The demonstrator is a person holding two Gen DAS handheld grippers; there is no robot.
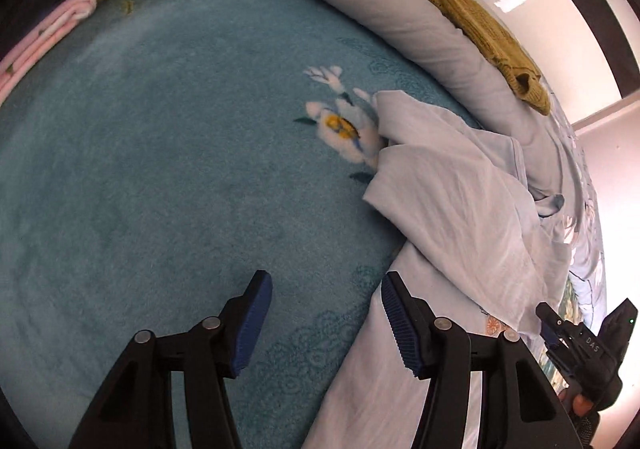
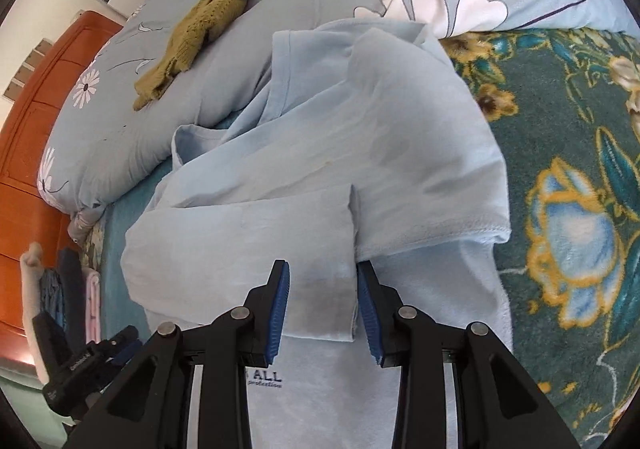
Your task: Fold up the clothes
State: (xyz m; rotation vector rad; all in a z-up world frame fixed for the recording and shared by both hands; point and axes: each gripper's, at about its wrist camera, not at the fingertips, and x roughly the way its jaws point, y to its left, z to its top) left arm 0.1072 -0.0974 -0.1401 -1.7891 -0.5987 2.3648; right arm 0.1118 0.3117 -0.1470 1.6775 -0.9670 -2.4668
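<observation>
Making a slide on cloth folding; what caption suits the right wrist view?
Open right gripper poised over a rumpled light-blue shirt on a floral blanket, olive knit garment behind.

A bedroom in a home. Shown by a bed spread with a teal fleece blanket (image 1: 152, 153) printed with flowers, a rolled pale-blue floral duvet (image 2: 168, 89) along its far side, and a reddish-orange wooden headboard (image 2: 36, 121) beyond. Lived-in, too: an olive knitted garment (image 1: 476, 21) dropped on the duvet, a light-blue T-shirt (image 2: 360, 153) lying rumpled on the blanket, a folded pink cloth (image 1: 48, 33) at the bed's edge, plain white walls (image 1: 560, 29) behind.
</observation>
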